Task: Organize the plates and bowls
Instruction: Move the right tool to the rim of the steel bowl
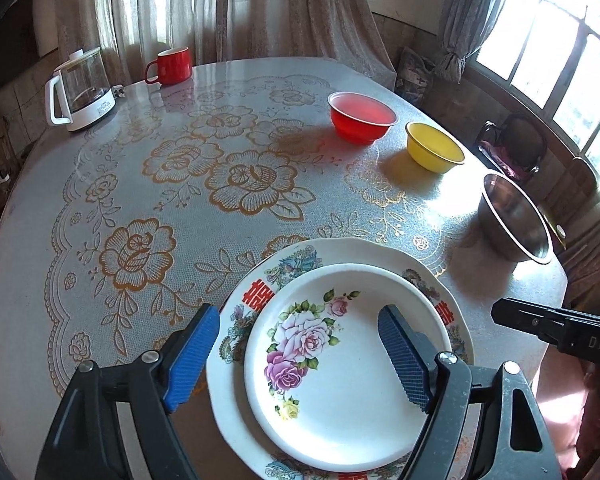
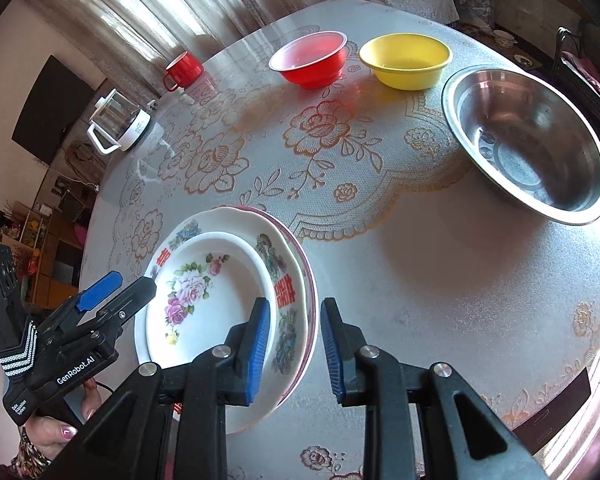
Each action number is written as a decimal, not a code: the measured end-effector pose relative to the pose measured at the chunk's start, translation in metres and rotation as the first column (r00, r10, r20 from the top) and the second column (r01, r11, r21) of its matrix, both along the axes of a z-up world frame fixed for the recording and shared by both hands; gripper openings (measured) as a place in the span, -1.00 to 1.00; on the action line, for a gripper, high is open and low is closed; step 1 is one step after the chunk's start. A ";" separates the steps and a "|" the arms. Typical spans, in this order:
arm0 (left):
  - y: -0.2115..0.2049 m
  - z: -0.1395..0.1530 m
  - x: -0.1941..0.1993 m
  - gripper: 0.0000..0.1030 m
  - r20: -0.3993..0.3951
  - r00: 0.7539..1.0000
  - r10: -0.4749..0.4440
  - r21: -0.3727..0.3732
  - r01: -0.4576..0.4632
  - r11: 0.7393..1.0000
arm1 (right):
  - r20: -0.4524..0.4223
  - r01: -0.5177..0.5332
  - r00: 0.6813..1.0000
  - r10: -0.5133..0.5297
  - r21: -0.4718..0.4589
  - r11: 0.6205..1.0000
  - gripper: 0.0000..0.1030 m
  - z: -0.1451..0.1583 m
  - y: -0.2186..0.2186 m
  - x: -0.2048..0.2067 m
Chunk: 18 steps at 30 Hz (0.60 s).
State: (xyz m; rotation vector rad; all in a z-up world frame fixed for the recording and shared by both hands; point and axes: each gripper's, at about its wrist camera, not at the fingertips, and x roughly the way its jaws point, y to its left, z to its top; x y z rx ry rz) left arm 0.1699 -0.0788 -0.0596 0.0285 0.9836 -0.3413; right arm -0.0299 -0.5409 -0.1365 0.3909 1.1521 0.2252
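Kettle (image 1: 80,88): sitting way over at the far left edge of the table (image 1: 140,288), glass body on a white base, white handle. There's some tiny print on the base but I can't read it.
Red mug (image 1: 171,66): standing just right of the kettle, near the curtain.
Left gripper (image 1: 296,350): hanging over the plate stack with its blue pads spread wide, pinching nothing. From the right camera the side of its body is showing "GenRobot.AI" in white, plus a smaller label too tiny to read. A hand with pink nails is gripping it.
Plates: all stacking up at the near edge. Rose plate (image 1: 340,364) is sitting on top, with pink and purple roses and one little yellow one. Under it the bigger plate (image 1: 260,292) is showing a red Chinese double-happiness sign on each side. The right camera is catching a third rim, pinkish (image 2: 308,280), peeking out underneath.
Right gripper (image 2: 294,344): pads parted but closer together, straddling the right rim of the stack; can't tell if they're touching it. In the left view its black body is showing partial letters, something like "DAS".
Red bowl (image 1: 362,116): sitting at the far side, see-through plastic.
Yellow bowl (image 1: 434,146): just beside the red one, apart.
Steel bowl (image 1: 516,216): sitting near the right edge, biggest of the three.
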 end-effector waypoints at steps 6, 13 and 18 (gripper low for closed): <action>-0.034 0.012 0.005 0.60 -0.006 0.999 -0.049 -0.009 0.049 0.999 | 0.031 0.084 0.996 -0.085 0.034 0.996 -0.43 0.005 -0.034 0.001; -0.087 0.031 0.008 0.64 0.039 0.993 -0.111 -0.023 0.112 0.993 | 0.075 0.180 0.980 -0.182 0.029 0.983 -0.42 0.018 -0.091 -0.002; -0.130 0.029 0.013 0.64 0.021 0.984 -0.175 -0.016 0.176 0.984 | 0.091 0.263 0.960 -0.266 0.039 0.964 -0.42 0.022 -0.134 -0.007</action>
